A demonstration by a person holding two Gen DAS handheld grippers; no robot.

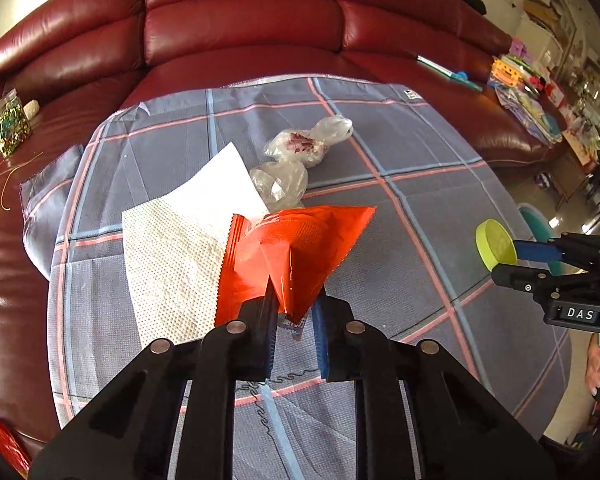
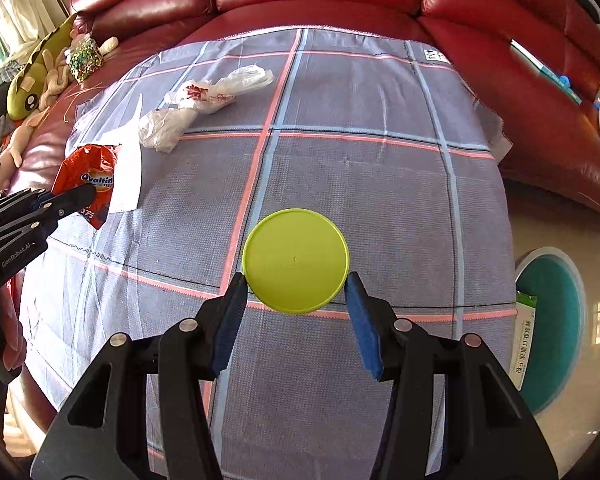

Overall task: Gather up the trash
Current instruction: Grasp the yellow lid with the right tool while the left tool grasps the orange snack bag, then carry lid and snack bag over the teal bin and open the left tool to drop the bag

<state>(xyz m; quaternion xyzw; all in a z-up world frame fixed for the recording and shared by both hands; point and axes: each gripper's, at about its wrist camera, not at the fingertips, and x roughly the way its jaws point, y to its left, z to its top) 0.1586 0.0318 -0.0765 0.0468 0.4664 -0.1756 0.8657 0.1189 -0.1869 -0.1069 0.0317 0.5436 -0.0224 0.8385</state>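
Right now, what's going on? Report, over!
Left gripper shut on orange Ovaltine wrapper. Right gripper shut on green lid. Paper towel, plastic bags uncollected. Nothing blocking.

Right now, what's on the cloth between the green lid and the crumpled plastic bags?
Nothing. In the right wrist view, only bare checked cloth stretches from the green lid, held in the right gripper, to the crumpled plastic bags.

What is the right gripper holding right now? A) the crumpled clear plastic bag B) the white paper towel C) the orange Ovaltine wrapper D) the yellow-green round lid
D: in the right wrist view the right gripper has its blue pads pressed on both edges of the yellow-green round lid, lifted above the checked cloth.
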